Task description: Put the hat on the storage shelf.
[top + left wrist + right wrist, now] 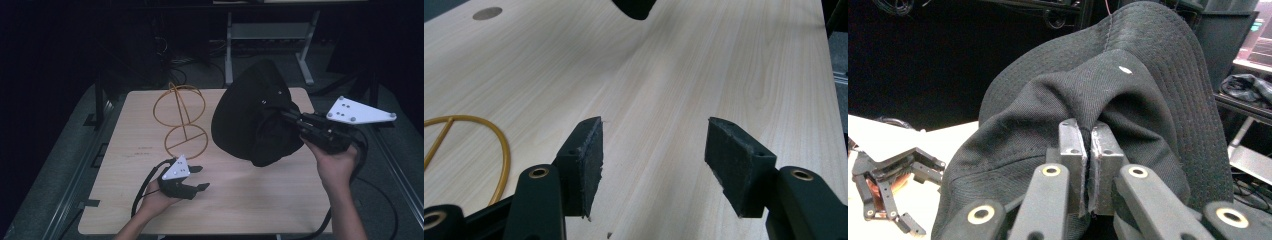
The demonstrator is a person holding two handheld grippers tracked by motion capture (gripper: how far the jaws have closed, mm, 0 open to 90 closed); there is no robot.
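Overhead, the right tool [292, 118] holds a black hat [250, 117] lifted over the bench [240, 200], beside a wire stand [182, 117]. Its own view shows the jaws pinched tight on a fabric fold. Low at front-left, the left tool [651, 160] gapes wide, empty.

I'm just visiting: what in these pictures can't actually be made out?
- High view: the table under the black hat, hidden by the hat.
- Right gripper view: the right gripper pinches the hat; the hat's inside is folded away.
- Left gripper view: the gold wire stand is cut off by the left edge.
- High view: the room behind is too dark.
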